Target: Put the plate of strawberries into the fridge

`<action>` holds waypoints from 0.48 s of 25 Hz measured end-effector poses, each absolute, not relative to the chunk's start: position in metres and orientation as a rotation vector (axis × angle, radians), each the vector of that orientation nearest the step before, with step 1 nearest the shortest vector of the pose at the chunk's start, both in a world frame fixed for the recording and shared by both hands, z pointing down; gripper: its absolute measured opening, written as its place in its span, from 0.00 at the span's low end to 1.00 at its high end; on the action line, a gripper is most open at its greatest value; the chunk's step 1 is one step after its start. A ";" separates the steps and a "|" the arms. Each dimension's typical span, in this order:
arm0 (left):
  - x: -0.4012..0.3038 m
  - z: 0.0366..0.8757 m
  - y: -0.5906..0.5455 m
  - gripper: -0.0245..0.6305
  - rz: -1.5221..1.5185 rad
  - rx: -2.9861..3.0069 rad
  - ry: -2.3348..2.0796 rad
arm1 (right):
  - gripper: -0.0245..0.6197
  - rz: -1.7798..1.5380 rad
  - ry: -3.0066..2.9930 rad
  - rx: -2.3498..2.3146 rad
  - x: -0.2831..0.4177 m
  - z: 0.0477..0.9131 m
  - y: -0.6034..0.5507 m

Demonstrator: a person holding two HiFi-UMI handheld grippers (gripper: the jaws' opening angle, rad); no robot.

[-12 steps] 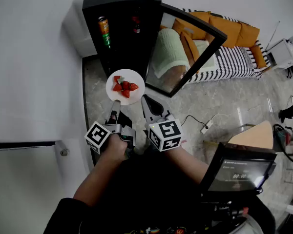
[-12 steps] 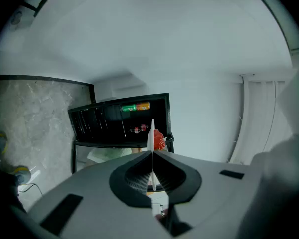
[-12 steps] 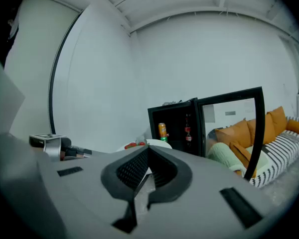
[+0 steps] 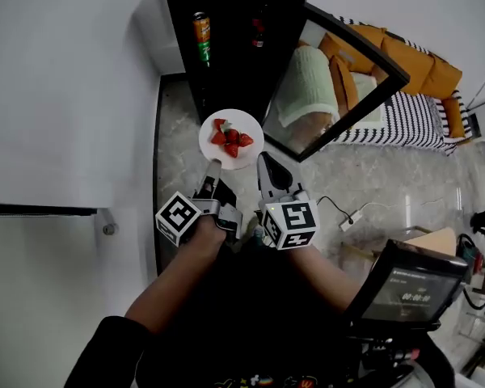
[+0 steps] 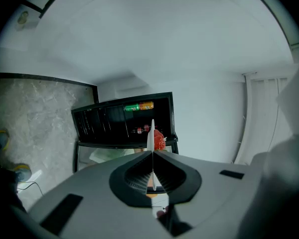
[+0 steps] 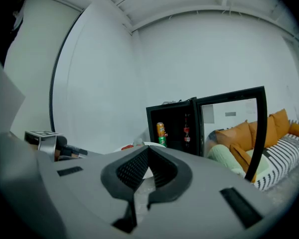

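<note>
A white plate [image 4: 244, 154] with several red strawberries [image 4: 230, 139] hangs level in front of the open black fridge [image 4: 230, 63]. My left gripper [image 4: 214, 168] is shut on the plate's near rim. In the left gripper view the plate [image 5: 150, 133] shows edge-on between the jaws, with a strawberry [image 5: 159, 141] beside it. My right gripper [image 4: 265, 160] is just right of the plate, shut and holding nothing. In the right gripper view the plate [image 6: 156, 145] peeks over the closed jaws, with the fridge [image 6: 177, 126] beyond it.
The fridge's glass door [image 4: 347, 95] stands swung open to the right. Inside are an orange-green can [image 4: 200, 37] and small red-labelled bottles [image 4: 259, 29]. A white wall [image 4: 65, 95] runs along the left. An orange sofa [image 4: 404, 63] and a floor cable [image 4: 347, 212] lie to the right.
The head view has shifted, so fridge, plate and both grippers sit further right. The left gripper still grips the plate before the fridge opening; the right stays shut beside it.
</note>
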State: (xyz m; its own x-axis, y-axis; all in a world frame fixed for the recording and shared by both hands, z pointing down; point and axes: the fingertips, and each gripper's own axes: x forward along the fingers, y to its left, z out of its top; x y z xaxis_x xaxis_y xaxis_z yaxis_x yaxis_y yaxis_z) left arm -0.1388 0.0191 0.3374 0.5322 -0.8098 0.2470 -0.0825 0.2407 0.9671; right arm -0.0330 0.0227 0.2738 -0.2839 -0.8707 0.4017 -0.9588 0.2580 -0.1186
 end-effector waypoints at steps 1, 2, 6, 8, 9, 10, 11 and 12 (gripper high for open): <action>-0.138 0.337 0.019 0.05 -0.604 1.247 -0.905 | 0.05 0.488 -2.283 1.697 -0.033 0.273 0.021; -0.138 0.337 0.018 0.05 -0.605 1.247 -0.907 | 0.05 0.482 -2.290 1.691 -0.034 0.272 0.020; -0.131 0.343 0.015 0.05 -0.612 1.239 -0.919 | 0.05 0.482 -2.303 1.662 -0.030 0.279 0.016; -0.124 0.347 0.013 0.05 -0.616 1.238 -0.924 | 0.05 0.483 -2.308 1.645 -0.024 0.284 0.014; -0.121 0.348 0.013 0.05 -0.618 1.235 -0.926 | 0.05 0.485 -2.312 1.637 -0.021 0.287 0.013; -0.115 0.349 0.011 0.05 -0.619 1.232 -0.930 | 0.05 0.490 -2.317 1.628 -0.017 0.288 0.011; -0.107 0.350 0.008 0.05 -0.619 1.229 -0.935 | 0.05 0.497 -2.324 1.618 -0.010 0.290 0.008; -0.097 0.351 0.005 0.05 -0.618 1.225 -0.943 | 0.05 0.507 -2.331 1.607 0.000 0.292 0.004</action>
State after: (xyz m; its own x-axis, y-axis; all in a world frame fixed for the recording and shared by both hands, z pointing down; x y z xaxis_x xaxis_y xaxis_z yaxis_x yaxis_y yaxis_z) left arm -0.0973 0.0051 0.3509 0.4982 -0.8255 0.2653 -0.0866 0.2571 0.9625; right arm -0.0002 0.0045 0.2919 -0.3513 -0.8436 0.4060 -0.9361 0.3252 -0.1342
